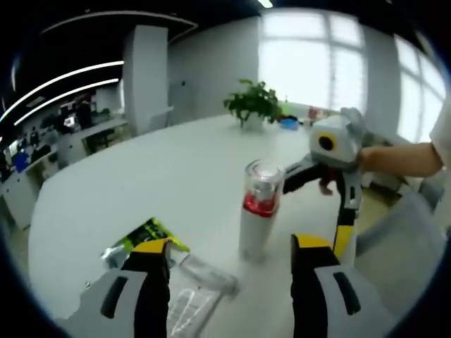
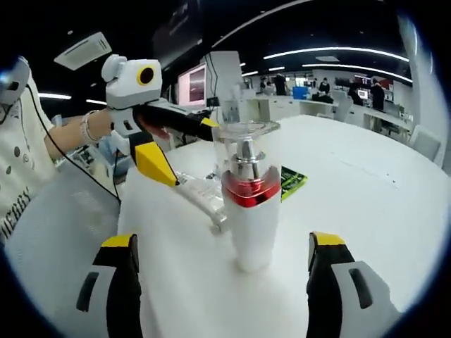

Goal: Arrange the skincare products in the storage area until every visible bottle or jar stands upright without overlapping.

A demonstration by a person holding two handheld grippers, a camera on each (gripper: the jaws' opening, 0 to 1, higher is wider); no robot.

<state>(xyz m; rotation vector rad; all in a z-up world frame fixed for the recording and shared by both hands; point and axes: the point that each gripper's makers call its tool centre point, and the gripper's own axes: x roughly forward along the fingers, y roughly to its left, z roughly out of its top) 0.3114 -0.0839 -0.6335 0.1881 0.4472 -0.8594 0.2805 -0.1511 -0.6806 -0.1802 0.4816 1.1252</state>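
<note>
One pump bottle (image 2: 250, 204), white-bodied with a red collar and a clear cap, stands upright on the white counter (image 2: 366, 190) and is the only product seen erect. In the right gripper view it sits just ahead of the right gripper (image 2: 220, 282), between that gripper's widely spread fingers (image 2: 116, 282) but untouched by them; nothing is held, which suggests either a release or an approach. In the left gripper view the left gripper (image 1: 231, 282) likewise has its fingers parted and empty, with the bottle (image 1: 259, 211) standing just beyond and between them. Beside the left finger lie a clear plastic package (image 1: 201, 282) and a green-and-black sachet (image 1: 151, 232), both flat on the counter, the package partly over the sachet as far as can be told. These flat items appear to be the outstanding work, if they count as targets. Further back stands a potted plant (image 1: 252, 104) near the counter's far edge, well apart from the products.
</note>
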